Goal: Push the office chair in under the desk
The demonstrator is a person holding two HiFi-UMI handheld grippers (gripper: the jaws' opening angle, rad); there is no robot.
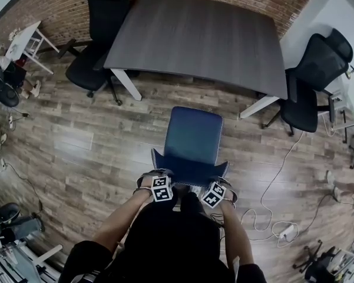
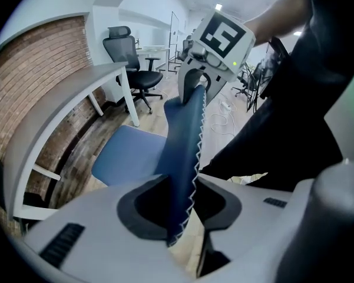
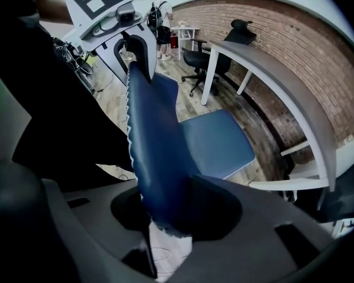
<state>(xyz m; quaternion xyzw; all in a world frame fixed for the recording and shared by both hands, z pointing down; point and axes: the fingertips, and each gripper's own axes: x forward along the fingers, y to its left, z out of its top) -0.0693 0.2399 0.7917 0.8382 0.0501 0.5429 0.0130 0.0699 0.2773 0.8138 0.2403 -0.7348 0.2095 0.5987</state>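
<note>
The blue office chair (image 1: 192, 135) stands a short way out from the dark grey desk (image 1: 194, 40), its seat facing the desk. Both grippers sit on the top edge of its backrest (image 1: 190, 173). My left gripper (image 1: 159, 188) is at the backrest's left corner and my right gripper (image 1: 215, 194) at its right corner. In the left gripper view the backrest's stitched edge (image 2: 185, 140) runs between the jaws of the left gripper (image 2: 182, 199), which close on it. In the right gripper view the padded backrest (image 3: 156, 152) fills the gap of the right gripper (image 3: 171, 211).
A black chair (image 1: 97, 58) stands at the desk's left corner and another (image 1: 311, 81) at its right. The desk's white legs (image 1: 127, 84) flank the gap under it. A cable and power strip (image 1: 285, 232) lie on the wood floor at the right. A brick wall backs the desk.
</note>
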